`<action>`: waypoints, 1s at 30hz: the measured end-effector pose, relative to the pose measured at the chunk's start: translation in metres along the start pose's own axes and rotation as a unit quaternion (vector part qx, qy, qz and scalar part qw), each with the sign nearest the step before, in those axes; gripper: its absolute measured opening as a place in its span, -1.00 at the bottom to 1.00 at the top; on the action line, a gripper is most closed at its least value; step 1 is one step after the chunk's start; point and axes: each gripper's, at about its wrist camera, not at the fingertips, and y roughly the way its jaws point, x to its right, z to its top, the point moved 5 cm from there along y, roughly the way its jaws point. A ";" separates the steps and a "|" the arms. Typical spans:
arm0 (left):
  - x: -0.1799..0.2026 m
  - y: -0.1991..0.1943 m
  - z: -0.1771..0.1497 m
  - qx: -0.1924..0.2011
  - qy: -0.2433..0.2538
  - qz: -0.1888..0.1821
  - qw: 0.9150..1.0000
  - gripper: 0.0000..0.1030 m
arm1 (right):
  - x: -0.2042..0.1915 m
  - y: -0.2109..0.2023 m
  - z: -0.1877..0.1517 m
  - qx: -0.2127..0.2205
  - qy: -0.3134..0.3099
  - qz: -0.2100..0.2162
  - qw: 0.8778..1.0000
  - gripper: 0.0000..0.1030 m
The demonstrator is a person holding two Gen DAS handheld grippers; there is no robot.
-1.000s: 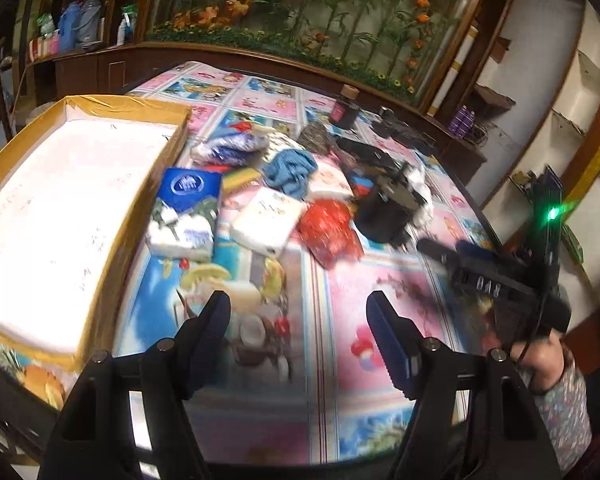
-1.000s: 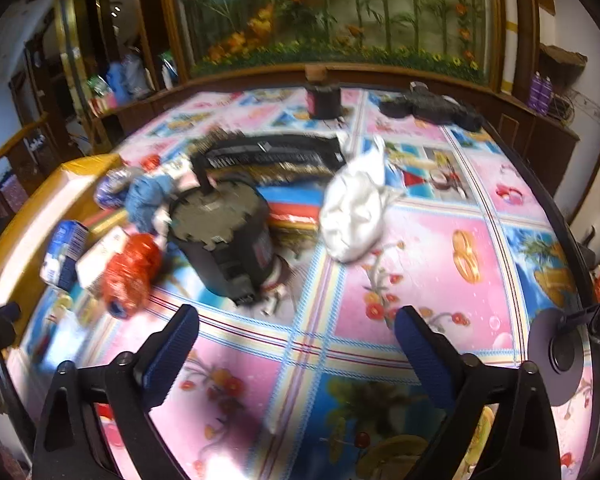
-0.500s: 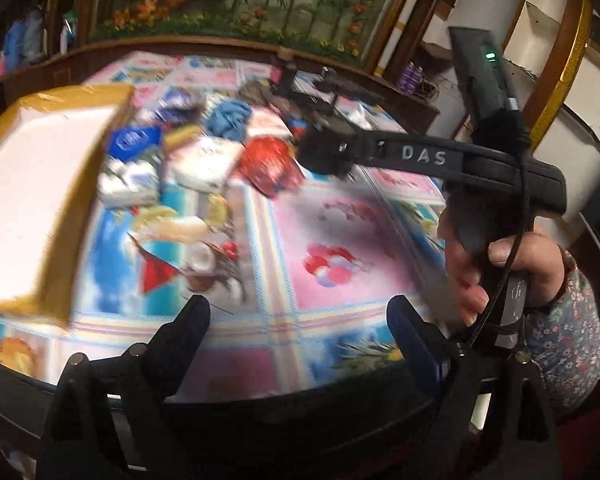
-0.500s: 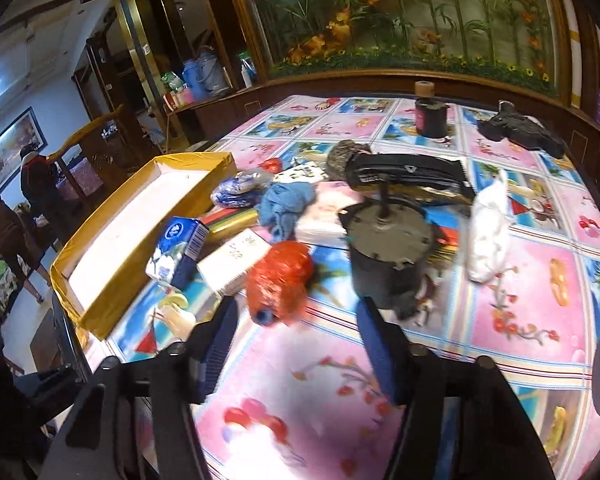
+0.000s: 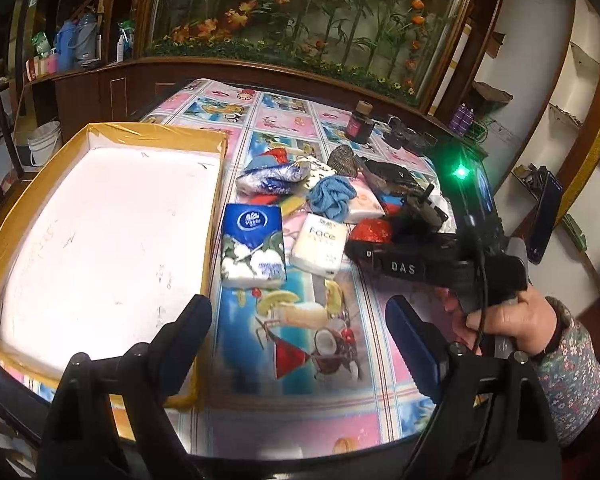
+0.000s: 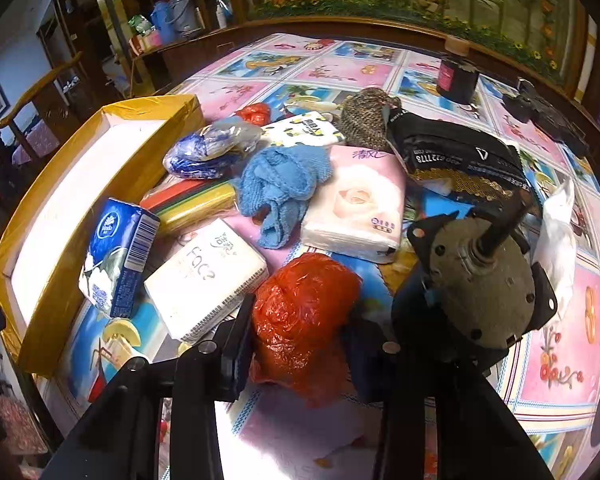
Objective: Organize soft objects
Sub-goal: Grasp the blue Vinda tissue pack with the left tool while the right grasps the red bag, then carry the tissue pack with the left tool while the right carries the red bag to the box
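A crumpled red plastic bag [image 6: 304, 312] lies on the patterned tablecloth between the fingers of my right gripper [image 6: 300, 328]. Its jaws are closing, and both pads touch the bag's sides. From the left wrist view that gripper [image 5: 364, 248] reaches in from the right over the red bag [image 5: 370, 230]. My left gripper [image 5: 300, 328] stands open near the table's front edge with nothing between its fingers. Behind the bag lie a white tissue pack [image 6: 204, 276], a blue tissue pack [image 6: 116, 256], a blue cloth [image 6: 284, 188] and a pink tissue pack [image 6: 356, 204].
A yellow box [image 5: 216, 200] with a white floor sits at the left. A heavy grey motor [image 6: 480, 276] stands close to the right finger. Behind are a black package [image 6: 460, 160], a white plastic bag [image 6: 556, 240], a knitted pouch [image 6: 368, 116] and a dark jar [image 6: 456, 76].
My right gripper has moved left and forward from in front of the motor to the red bag, and its jaws have narrowed around it. The left gripper's jaws have widened.
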 end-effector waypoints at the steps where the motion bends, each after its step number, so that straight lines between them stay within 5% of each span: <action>1: 0.001 0.004 0.004 -0.004 0.002 0.001 1.000 0.71 | 0.000 -0.001 0.001 0.006 -0.006 0.005 1.000 -0.19; 6: 0.005 0.040 0.021 -0.044 0.000 0.007 0.999 0.48 | 0.004 -0.007 -0.002 0.034 -0.005 0.063 0.997 -0.19; 11: 0.000 0.076 0.029 -0.081 -0.010 0.030 0.996 0.47 | 0.013 -0.030 -0.005 0.061 0.005 0.134 0.989 -0.19; 25: -0.019 0.129 0.049 -0.093 -0.005 0.121 0.988 0.54 | 0.050 -0.082 -0.020 0.120 0.031 0.170 0.978 -0.18; 30: 0.005 0.127 0.039 -0.092 0.015 0.079 0.993 0.51 | 0.049 -0.085 -0.022 0.126 0.028 0.172 0.977 -0.18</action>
